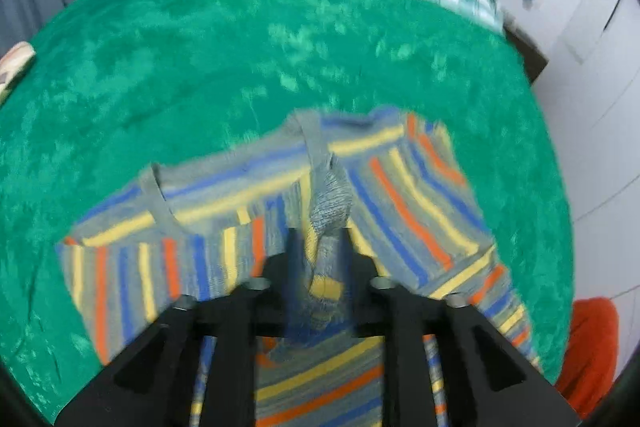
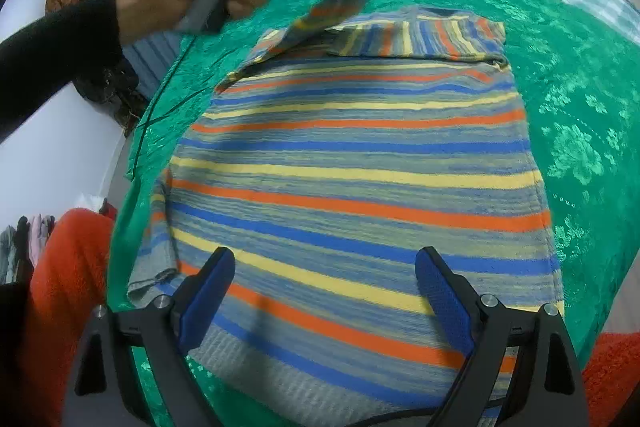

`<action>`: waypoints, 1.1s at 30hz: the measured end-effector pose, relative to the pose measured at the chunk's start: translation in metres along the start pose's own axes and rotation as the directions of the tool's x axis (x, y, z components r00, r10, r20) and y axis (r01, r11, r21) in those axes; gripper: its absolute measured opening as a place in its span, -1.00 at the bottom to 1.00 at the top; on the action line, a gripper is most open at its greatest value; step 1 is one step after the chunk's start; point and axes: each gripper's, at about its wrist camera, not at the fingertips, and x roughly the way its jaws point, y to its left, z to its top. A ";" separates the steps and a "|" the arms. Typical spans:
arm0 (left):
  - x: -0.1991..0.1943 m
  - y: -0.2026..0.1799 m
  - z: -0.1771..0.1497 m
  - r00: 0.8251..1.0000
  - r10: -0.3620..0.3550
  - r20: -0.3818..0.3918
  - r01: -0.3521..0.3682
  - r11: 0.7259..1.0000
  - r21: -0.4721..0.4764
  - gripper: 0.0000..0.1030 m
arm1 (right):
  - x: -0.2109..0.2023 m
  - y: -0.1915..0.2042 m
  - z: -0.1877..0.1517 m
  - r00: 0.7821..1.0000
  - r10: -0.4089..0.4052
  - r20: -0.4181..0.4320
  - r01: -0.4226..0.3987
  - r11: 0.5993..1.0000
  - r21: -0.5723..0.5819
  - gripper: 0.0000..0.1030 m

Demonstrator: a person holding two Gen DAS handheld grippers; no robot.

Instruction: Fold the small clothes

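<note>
A sleeve of the striped sweater (image 2: 360, 163) is pinched by the left gripper (image 1: 320, 247); the right gripper (image 2: 324, 291) is held wide open above the sweater's hem.

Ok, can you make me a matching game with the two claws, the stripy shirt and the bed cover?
Things:
1. left claw
2. right claw
3. stripy shirt
4. bed cover

States:
A. green, spread under everything
B. open, hovering over the hem
C. lying mostly flat, one sleeve lifted
D. shut, pinching a sleeve

Pairs: 1-D, 2-B, 3-C, 4-A
</note>
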 end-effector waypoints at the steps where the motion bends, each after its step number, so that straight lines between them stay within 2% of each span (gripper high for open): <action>1: 0.000 0.000 -0.004 1.000 0.017 -0.010 -0.017 1.000 -0.002 0.01 | 0.000 -0.001 0.000 1.000 0.000 0.000 0.000 1.000 0.005 0.76; 2: -0.005 0.003 -0.010 0.999 0.046 0.006 -0.046 0.999 -0.012 0.16 | -0.001 -0.002 0.000 1.000 -0.001 0.002 0.001 1.000 0.010 0.77; 5: -0.030 0.015 -0.044 0.994 0.103 0.032 -0.100 0.993 -0.069 0.40 | -0.007 -0.008 0.002 1.000 0.003 0.020 -0.003 0.999 0.035 0.76; 8: -0.043 0.009 -0.109 0.982 0.181 -0.048 -0.182 0.983 -0.005 0.41 | -0.010 -0.015 0.004 0.999 0.016 0.033 -0.018 0.997 0.074 0.76; 9: -0.046 0.004 -0.140 0.971 0.222 -0.085 -0.221 0.975 0.030 0.41 | -0.010 -0.018 0.006 0.999 0.018 0.034 -0.021 0.996 0.087 0.76; 12: -0.055 -0.005 -0.232 0.934 0.276 -0.225 -0.266 0.961 0.073 0.39 | -0.011 -0.021 0.008 0.999 0.014 0.035 -0.017 0.995 0.102 0.76; 14: -0.081 -0.003 -0.283 0.913 0.311 -0.265 -0.302 0.950 0.075 0.40 | -0.014 -0.019 0.007 0.999 0.008 0.042 -0.012 0.996 0.094 0.76; 16: -0.118 0.011 -0.318 0.874 0.382 -0.301 -0.389 0.920 0.041 0.40 | -0.019 -0.017 0.005 0.999 -0.006 0.051 0.002 0.997 0.082 0.77; 17: -0.142 0.025 -0.333 0.855 0.414 -0.311 -0.439 0.898 -0.011 0.38 | -0.020 -0.017 0.004 0.998 -0.016 0.054 0.012 0.997 0.077 0.77; 18: -0.166 0.038 -0.344 0.849 0.428 -0.309 -0.470 0.879 -0.075 0.38 | -0.019 -0.016 0.003 0.998 -0.023 0.053 0.019 0.997 0.074 0.76; 19: -0.178 0.045 -0.349 0.850 0.432 -0.302 -0.482 0.869 -0.113 0.38 | -0.018 -0.016 0.003 0.999 -0.026 0.047 0.022 0.997 0.073 0.77; 20: -0.197 0.054 -0.355 0.858 0.430 -0.282 -0.487 0.855 -0.177 0.38 | -0.015 -0.015 0.003 0.999 -0.026 0.041 0.023 0.997 0.075 0.77; 21: -0.205 0.057 -0.356 0.868 0.422 -0.263 -0.478 0.853 -0.209 0.38 | -0.013 -0.015 0.005 0.999 -0.026 0.035 0.023 0.997 0.077 0.77; 23: -0.214 0.055 -0.351 0.902 0.388 -0.188 -0.427 0.864 -0.268 0.43 | -0.009 -0.012 0.007 0.999 -0.031 0.028 0.029 0.997 0.074 0.76; 26: -0.203 0.040 -0.329 0.948 0.310 -0.079 -0.319 0.897 -0.307 0.48 | -0.008 -0.003 0.011 0.998 -0.057 0.041 0.054 0.997 0.049 0.76; 30: -0.177 0.018 -0.286 0.959 0.283 -0.001 -0.269 0.908 -0.320 0.52 | -0.014 0.005 0.013 0.990 -0.121 0.068 0.121 0.993 0.005 0.77; 32: -0.168 0.007 -0.271 0.957 0.288 0.024 -0.263 0.904 -0.336 0.70 | -0.018 0.007 0.012 0.985 -0.148 0.083 0.149 0.989 -0.008 0.77; 33: -0.167 0.002 -0.268 0.954 0.297 0.032 -0.269 0.902 -0.338 0.72 | -0.021 0.007 0.011 0.982 -0.165 0.092 0.168 0.986 -0.017 0.77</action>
